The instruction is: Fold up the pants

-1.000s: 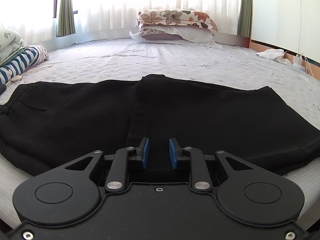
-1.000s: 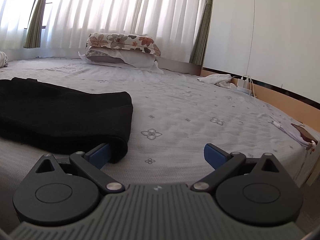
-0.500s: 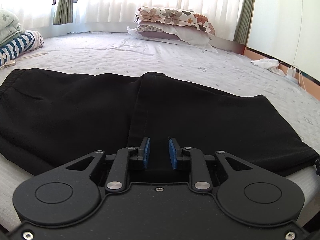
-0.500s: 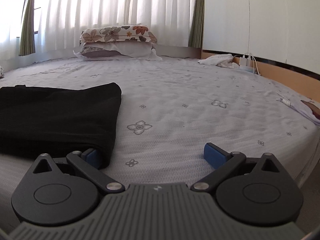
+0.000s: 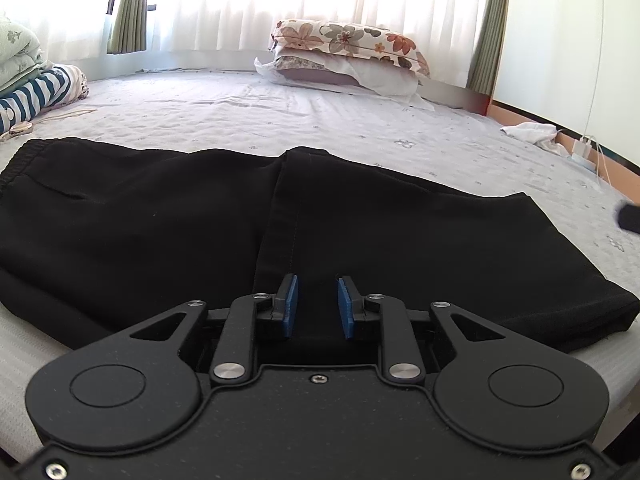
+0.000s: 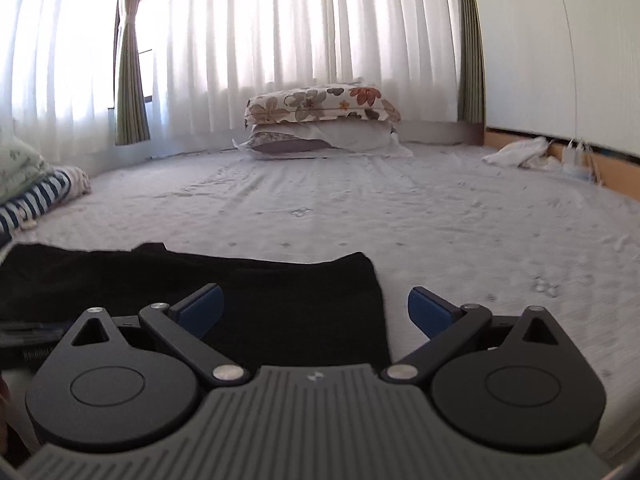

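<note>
Black pants (image 5: 360, 224) lie flat across the near part of the bed, waistband at the left, one layer folded over with its edge running down the middle. My left gripper (image 5: 317, 306) is over the near edge of the pants at that fold edge, its jaws narrowed to a small gap with dark cloth between the blue pads. My right gripper (image 6: 315, 312) is wide open above the right end of the pants (image 6: 296, 300), one finger over the cloth, the other over the sheet.
The bed sheet (image 5: 360, 128) is pale with small flowers. Stacked floral pillows (image 5: 348, 56) lie at the far side by the curtains. Folded striped bedding (image 5: 36, 92) is at the left. White cloth and a charger (image 5: 532, 132) lie at the right edge.
My right gripper has swung left and risen, from beside the right end of the pants to over it. My left gripper has stayed at the fold edge and tilted slightly.
</note>
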Available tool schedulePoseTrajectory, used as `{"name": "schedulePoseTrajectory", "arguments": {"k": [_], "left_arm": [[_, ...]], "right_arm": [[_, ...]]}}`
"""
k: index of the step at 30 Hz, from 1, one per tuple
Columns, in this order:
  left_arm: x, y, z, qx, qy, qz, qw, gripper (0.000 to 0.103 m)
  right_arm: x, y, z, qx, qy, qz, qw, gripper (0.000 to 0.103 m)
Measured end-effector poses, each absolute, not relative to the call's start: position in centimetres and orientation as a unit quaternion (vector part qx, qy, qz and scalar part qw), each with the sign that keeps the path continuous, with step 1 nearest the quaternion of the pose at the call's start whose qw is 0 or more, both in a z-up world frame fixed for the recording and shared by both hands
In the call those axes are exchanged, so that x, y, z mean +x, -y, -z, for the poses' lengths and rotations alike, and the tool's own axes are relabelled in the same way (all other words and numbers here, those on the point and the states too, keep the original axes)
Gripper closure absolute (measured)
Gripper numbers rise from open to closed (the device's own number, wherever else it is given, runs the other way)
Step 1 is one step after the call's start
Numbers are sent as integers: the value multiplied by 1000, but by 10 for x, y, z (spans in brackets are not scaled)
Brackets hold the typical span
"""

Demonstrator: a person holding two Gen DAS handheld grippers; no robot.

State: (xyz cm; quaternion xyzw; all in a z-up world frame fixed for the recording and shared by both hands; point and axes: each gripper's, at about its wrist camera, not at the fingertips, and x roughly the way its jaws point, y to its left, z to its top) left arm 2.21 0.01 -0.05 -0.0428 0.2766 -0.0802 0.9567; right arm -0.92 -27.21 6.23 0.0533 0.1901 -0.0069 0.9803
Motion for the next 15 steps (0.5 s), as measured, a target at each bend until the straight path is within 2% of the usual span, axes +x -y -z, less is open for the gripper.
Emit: {"name": "schedulePoseTrajectory", "arguments": {"k": [2, 6, 8, 13, 15], "left_arm": [[23, 4, -1, -40, -280, 80, 956, 73], [25, 9, -3, -30, -284, 78, 955, 69], [26, 10, -3, -29, -286, 78, 955, 67], [26, 16, -3, -17, -283, 84, 955, 59], [26, 18, -1, -6, -280, 86, 956, 56]], "right_arm": [[28, 274, -59, 86, -209, -5, 974, 1], [94, 280, -47, 126, -250, 28, 960, 21], [117, 282, -39, 121, -263, 58, 955, 26], [148, 294, -9, 105, -313, 123, 936, 28], [148, 300, -1, 122, -317, 140, 930, 25]]}}
